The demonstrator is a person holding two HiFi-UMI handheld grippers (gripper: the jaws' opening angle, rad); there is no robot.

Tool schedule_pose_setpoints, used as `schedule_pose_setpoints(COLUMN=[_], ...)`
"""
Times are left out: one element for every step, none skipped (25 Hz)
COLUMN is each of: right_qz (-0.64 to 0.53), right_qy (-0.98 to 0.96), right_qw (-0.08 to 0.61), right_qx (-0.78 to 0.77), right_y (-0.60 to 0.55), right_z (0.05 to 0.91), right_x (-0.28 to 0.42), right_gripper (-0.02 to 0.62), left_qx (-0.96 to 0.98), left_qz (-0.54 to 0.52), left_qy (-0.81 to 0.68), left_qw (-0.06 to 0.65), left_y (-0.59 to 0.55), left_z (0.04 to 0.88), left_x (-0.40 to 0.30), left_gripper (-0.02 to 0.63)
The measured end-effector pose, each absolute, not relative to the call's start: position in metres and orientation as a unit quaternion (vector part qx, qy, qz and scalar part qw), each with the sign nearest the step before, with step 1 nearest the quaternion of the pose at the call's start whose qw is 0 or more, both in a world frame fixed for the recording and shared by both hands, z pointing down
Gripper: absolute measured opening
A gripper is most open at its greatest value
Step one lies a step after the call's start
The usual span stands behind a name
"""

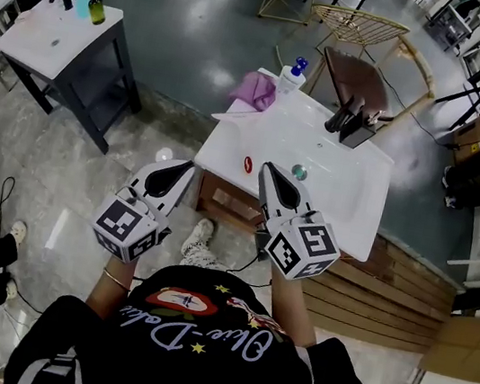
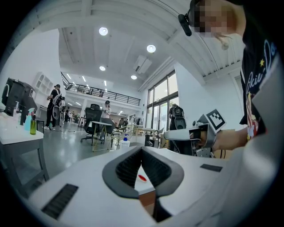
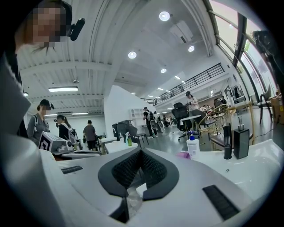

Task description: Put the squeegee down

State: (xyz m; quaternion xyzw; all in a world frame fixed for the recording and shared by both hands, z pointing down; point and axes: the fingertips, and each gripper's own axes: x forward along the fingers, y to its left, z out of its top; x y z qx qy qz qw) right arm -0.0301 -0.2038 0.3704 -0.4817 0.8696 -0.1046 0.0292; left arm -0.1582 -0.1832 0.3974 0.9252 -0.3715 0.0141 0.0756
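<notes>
Abreast, level: left gripper (image 1: 188,167), right gripper (image 1: 266,168); fingers (image 3: 125,170) closed, empty.

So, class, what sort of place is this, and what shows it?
Probably an open workshop or lab hall: the washbasin stands free on a polished floor, near a work table, with a mezzanine railing behind.

Squeegee (image 1: 237,115): likely the thin pale strip lying flat along the sink top's (image 1: 347,205) far-left edge; too small to confirm.
</notes>
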Motion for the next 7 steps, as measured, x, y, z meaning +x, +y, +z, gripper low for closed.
schedule_pose_setpoints(right_qz=[-0.105,-0.105,-0.106,-0.106,-0.106,-0.106,-0.106], right_qy=[0.869,0.869,0.868,0.868,0.868,0.869,0.869], right_qw=[0.029,0.029,0.029,0.03,0.029,0.029,0.029], right_qx=[-0.482,-0.483,-0.483,-0.484,-0.484,-0.483,-0.483], right_y=[-0.2039,-0.2039,-0.2039,-0.2038,-0.2038,-0.2037,-0.2037], right_z=[0.3706,0.3707,0.3707,0.3707,0.3707,0.3707,0.3707], right_x=[-0.03,-0.0301,-0.0304,-0.0309,-0.0317,-0.0325,-0.0334], right_gripper=[-0.006,-0.006,-0.006,-0.006,-0.006,-0.006,-0.006], left_qx=[0.925,0.926,0.926,0.926,0.926,0.926,0.926], left_qz=[0.014,0.014,0.014,0.014,0.014,0.015,0.015], left_qy=[-0.371,-0.371,-0.37,-0.369,-0.369,-0.369,-0.369], left_qw=[0.076,0.076,0.076,0.076,0.076,0.077,0.077], left_y=[-0.1832,-0.1829,-0.1826,-0.1822,-0.1819,-0.1817,-0.1815], left_z=[0.3974,0.3973,0.3972,0.3972,0.3974,0.3976,0.3979], left_x=[-0.1583,-0.1585,-0.1587,-0.1591,-0.1597,-0.1603,-0.161], left_gripper=[-0.006,-0.006,-0.006,-0.006,-0.006,-0.006,-0.006])
